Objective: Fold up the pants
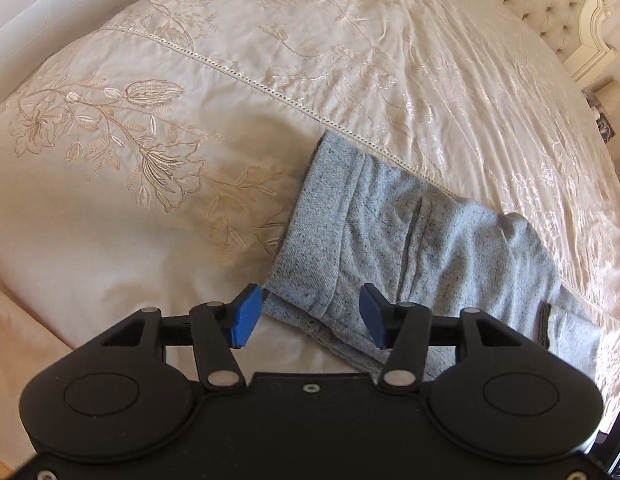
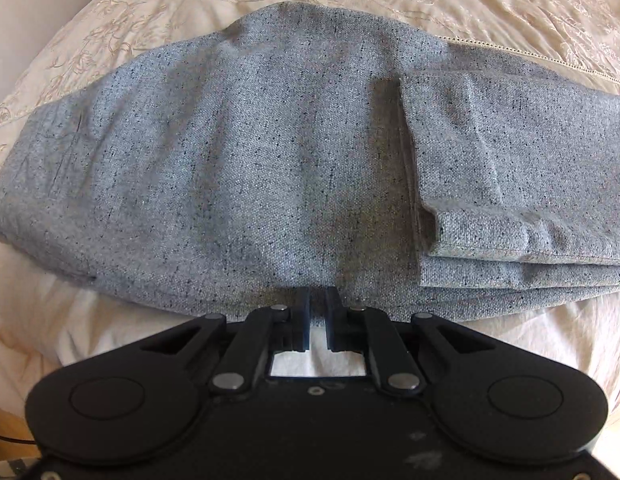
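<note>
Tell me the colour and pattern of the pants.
Light blue-grey pants, flecked with dark specks; clearest in the right wrist view.

Soft daylight fills both views, bright and warm. On the embroidered bedspread [image 1: 350, 80] a sheen picks out the satin creases toward the tufted headboard [image 1: 550, 4], mildly washed out there. A dull shadow lies on the bedspread just left of the grey pants [image 1: 390, 220]. In the right wrist view the pants [image 2: 269, 160] are evenly lit, the weave sharp at centre and softer toward the frame edges. Fisheye distortion bows the bedspread into a dome, with dark vignetting in the corners
</note>
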Tool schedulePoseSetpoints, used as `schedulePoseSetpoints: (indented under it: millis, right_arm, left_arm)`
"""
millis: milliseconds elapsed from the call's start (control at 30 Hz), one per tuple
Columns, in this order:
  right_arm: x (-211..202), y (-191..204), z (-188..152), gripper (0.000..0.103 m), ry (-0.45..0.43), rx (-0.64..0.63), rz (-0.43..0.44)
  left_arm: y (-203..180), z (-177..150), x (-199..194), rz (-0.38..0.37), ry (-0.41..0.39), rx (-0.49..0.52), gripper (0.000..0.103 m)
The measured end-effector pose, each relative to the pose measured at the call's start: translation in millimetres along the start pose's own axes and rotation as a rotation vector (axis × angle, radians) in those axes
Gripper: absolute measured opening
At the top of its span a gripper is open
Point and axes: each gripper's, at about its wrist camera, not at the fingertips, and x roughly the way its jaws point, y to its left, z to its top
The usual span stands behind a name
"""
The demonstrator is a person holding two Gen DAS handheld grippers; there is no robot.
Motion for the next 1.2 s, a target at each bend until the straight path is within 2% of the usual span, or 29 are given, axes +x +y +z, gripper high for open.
schedulePoseSetpoints:
  millis: [100,200,367,533,700,733,800,867,967,1100,1200]
  right_arm:
    - [5,2,3,0.01,0.005,-0.011,-0.008]
    - [6,5,4,0.01,0.011,-0.02,-0.011]
    - [11,9,7,0.01,0.017,-0.023,-0.01]
    - [12,10,6,0.01,0.015,-0.031,-0.014]
    - [16,13,7,0.01,0.023,-0.042,-0.014]
    - [16,13,7,0.01,0.024,-0.045,-0.013]
    - [16,13,8,0.009,0.026,-0.046,-0.01]
    - [16,12,9,0.009,0.027,-0.046,-0.006]
    - [11,11,11,0.009,0.023,-0.037,0.002]
    - [-13,7,10,0.012,-0.083,-0.035,-0.039]
    - [-6,0,2,0.011,-0.055,-0.041,-0.013]
  left_arm:
    - [6,0,22,0.014,0.078,-0.014,0.059]
    - [13,-8,41,-0.007,0.131,-0.048,0.061]
    - [20,-15,51,-0.062,0.114,-0.137,0.074]
    - [14,-14,62,-0.108,0.094,-0.128,0.084]
    - [11,-1,70,-0.146,0.055,-0.182,0.085]
    - [12,3,71,-0.151,0.052,-0.2,0.084]
    - [13,7,72,-0.143,0.048,-0.227,0.07]
    - [17,11,70,-0.177,0.053,-0.235,0.045]
    - [12,16,58,-0.213,0.033,-0.196,0.031]
    - [-9,23,32,-0.191,-0.009,-0.125,0.024]
    - [-34,25,6,-0.203,-0.063,-0.056,0.023]
